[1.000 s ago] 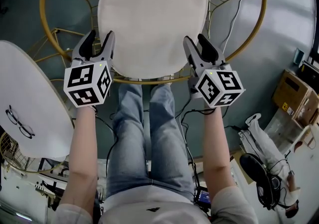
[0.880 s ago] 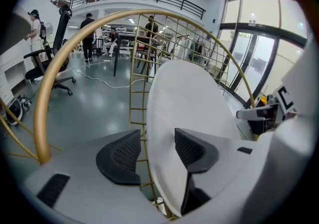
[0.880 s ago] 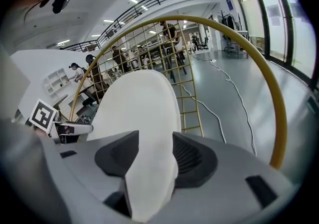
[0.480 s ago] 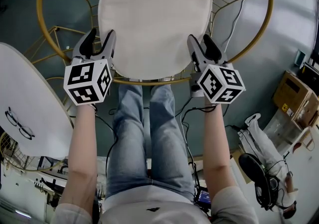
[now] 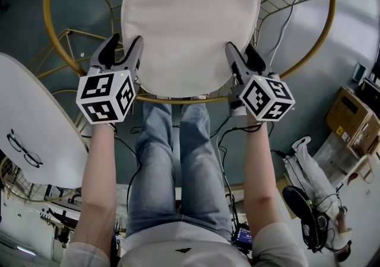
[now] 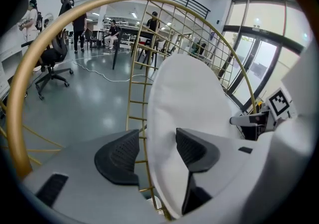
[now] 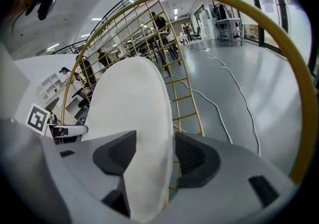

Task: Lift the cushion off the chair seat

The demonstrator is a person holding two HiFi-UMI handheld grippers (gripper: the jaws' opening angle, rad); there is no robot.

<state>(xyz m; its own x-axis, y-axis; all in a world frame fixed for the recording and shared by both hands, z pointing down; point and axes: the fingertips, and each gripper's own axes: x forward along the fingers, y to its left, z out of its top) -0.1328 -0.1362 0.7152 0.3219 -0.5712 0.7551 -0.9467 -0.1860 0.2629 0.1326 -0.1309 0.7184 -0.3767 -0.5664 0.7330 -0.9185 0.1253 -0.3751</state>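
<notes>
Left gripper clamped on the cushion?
No, the left gripper has just been opening its jaws, which straddle the cushion edge with a gap beside one pad.

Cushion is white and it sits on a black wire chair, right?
Not quite. The chair is gold, not black, as the right gripper view shows. The cushion is white and does sit on that wire chair.

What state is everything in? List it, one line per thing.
White round fabric cushion: resting on the seat, not yet lifted.
Gold wire chair: standing, cushion on it.
Left tongs: open, just widened, cushion edge between jaws.
Right tongs: open, just widened, cushion edge between jaws.
</notes>
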